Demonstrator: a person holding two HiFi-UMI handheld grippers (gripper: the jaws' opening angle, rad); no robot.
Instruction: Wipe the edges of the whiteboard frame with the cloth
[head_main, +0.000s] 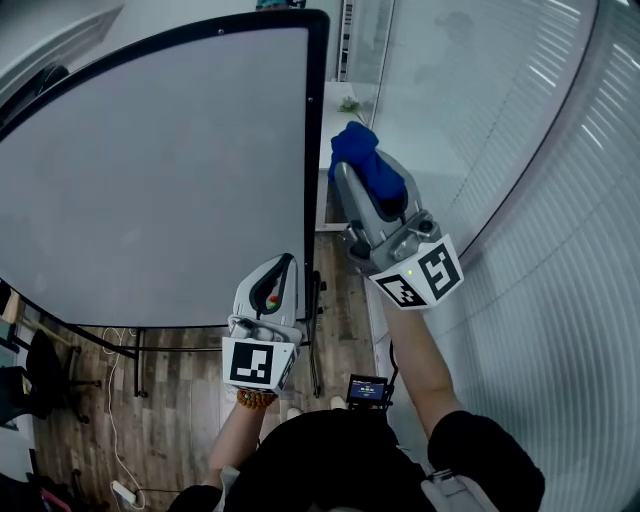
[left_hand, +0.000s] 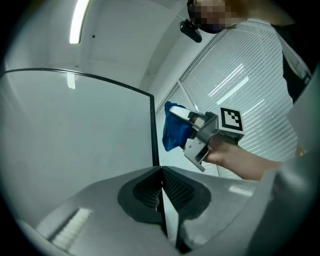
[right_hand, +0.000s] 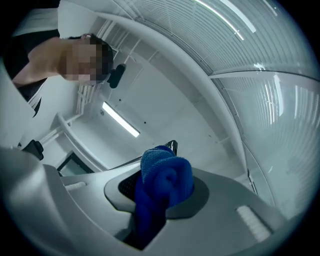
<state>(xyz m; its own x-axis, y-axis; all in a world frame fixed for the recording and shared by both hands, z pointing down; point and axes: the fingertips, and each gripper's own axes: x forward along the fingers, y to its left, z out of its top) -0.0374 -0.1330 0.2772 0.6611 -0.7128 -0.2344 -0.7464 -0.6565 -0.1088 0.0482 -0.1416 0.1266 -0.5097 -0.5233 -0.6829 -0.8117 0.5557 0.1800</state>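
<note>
The whiteboard (head_main: 150, 170) fills the left of the head view, with a black frame (head_main: 317, 130) down its right side. My right gripper (head_main: 362, 185) is shut on a bunched blue cloth (head_main: 368, 165), held just right of that frame edge and apart from it. In the right gripper view the cloth (right_hand: 165, 180) bulges out between the jaws of the right gripper (right_hand: 160, 192). My left gripper (head_main: 283, 270) hovers by the board's lower right corner, jaws shut with nothing between them. The left gripper view shows the left gripper (left_hand: 161, 187) below the frame edge (left_hand: 154, 130), and the cloth (left_hand: 175, 132) beyond it.
A glass wall with blinds (head_main: 520, 150) runs close along the right. A white ledge with a small plant (head_main: 350, 103) lies behind the board. Below are the board's stand legs (head_main: 140, 350), a wooden floor, a cable and power strip (head_main: 125, 492), and a black chair (head_main: 40, 370).
</note>
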